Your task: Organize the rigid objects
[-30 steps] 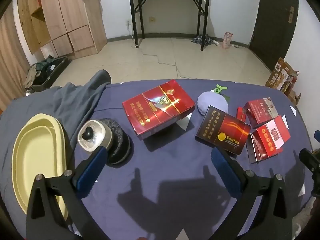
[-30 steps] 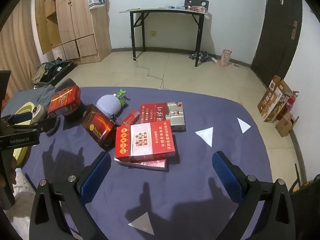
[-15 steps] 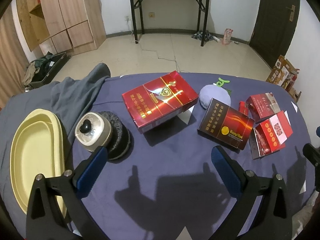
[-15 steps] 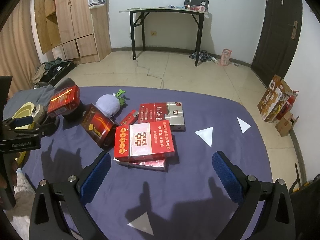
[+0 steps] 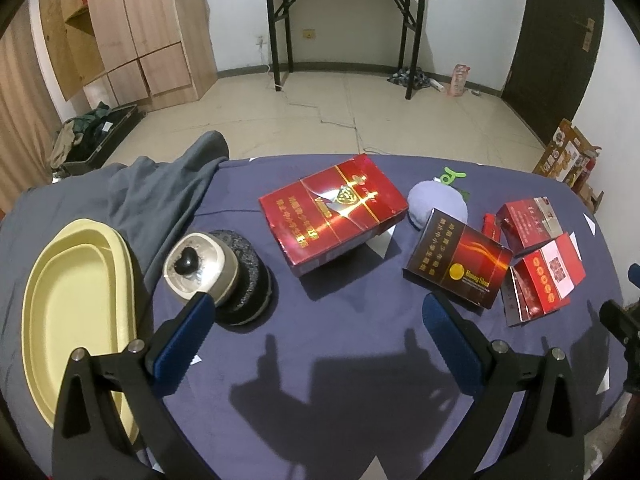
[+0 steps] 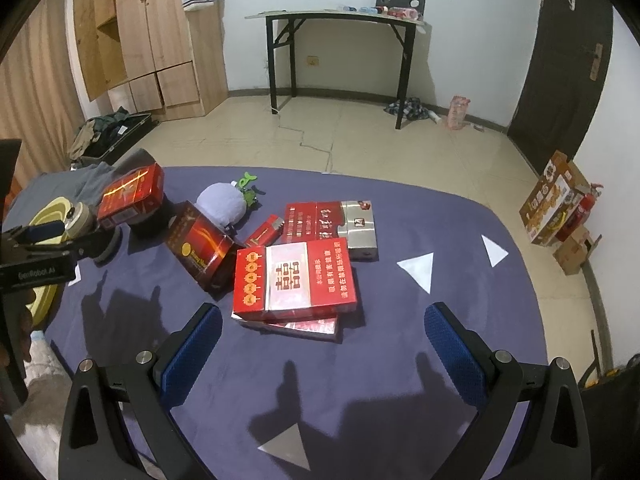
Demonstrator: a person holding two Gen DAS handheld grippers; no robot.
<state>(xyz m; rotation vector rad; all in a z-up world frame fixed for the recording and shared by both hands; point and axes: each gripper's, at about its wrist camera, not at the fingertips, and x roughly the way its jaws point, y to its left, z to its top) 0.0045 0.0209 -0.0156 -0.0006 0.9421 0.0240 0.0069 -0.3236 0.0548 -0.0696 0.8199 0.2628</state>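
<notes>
At the bottom of the left wrist view the left gripper hangs over the dark blue tablecloth with its blue-padded fingers wide apart and nothing between them. Just past its left finger, in the lower left of the frame, a round beige container with a black knob rests on a black round base, and a yellow oval tray lies at the left edge. Toward the centre a large red box with gold print sits tilted, and to its right a dark box with an orange swirl leans in front of a pale lavender plush. Beyond, at upper left of the cloth, a grey garment is draped. In the right wrist view the right gripper is likewise spread open and empty at the bottom of the frame. Just beyond its fingers, at centre, a red and white box lies on top of another flat red box. Behind it a red and silver box lies flat, with a small red pack just to its left. White triangles mark the cloth to the right. Far back stand a black-legged table and a wooden wardrobe.
</notes>
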